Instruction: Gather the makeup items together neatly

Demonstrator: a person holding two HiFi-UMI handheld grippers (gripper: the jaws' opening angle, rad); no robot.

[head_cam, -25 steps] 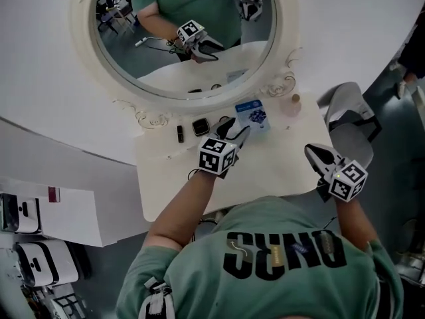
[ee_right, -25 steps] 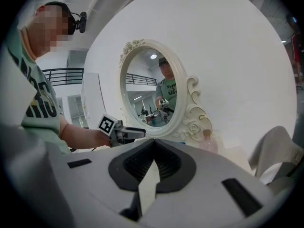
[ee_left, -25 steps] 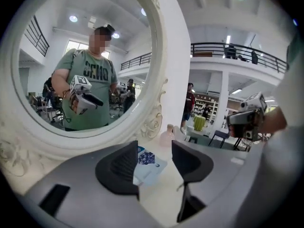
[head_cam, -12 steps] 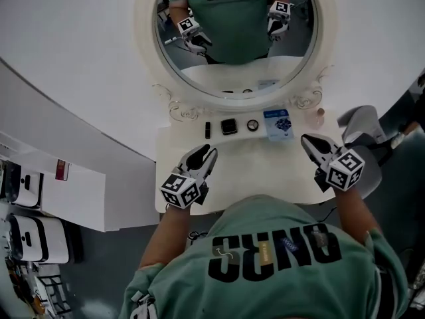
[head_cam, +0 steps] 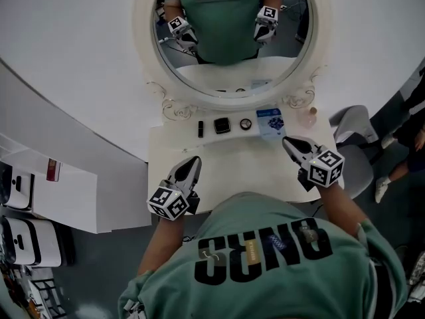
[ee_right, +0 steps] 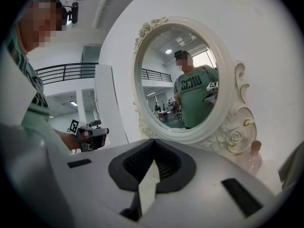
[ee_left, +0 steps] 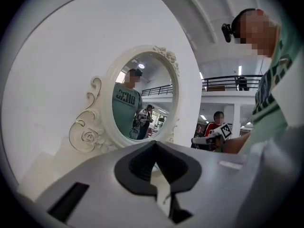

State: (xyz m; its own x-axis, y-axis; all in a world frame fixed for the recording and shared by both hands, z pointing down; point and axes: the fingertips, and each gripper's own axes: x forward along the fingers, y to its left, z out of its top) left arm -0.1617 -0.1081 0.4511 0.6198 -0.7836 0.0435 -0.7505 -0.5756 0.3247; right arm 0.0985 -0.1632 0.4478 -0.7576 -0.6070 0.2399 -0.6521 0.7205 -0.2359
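Along the back of the white vanity table (head_cam: 232, 158), under the mirror, lies a row: a slim black stick (head_cam: 200, 129), a black square compact (head_cam: 222, 125), a small round compact (head_cam: 246, 123) and a blue-and-white card pack (head_cam: 271, 122). A pale pink bottle (head_cam: 312, 115) (ee_right: 256, 151) stands further right. My left gripper (head_cam: 192, 161) (ee_left: 154, 144) hovers over the near left of the table, well short of the row; its jaws have just been closing and meet on nothing. Just in front of the card pack my right gripper (head_cam: 287, 140) (ee_right: 153, 141) is shut and empty.
An oval mirror in an ornate white frame (head_cam: 147, 58) stands behind the row against the white wall. A grey chair (head_cam: 352, 121) is by the table's right end. White boxes (head_cam: 16, 191) lie on the floor at the left.
My left gripper has drawn back from the card pack to the near left of the table, and its jaws have shut. The right gripper has come in over the table toward the card pack.
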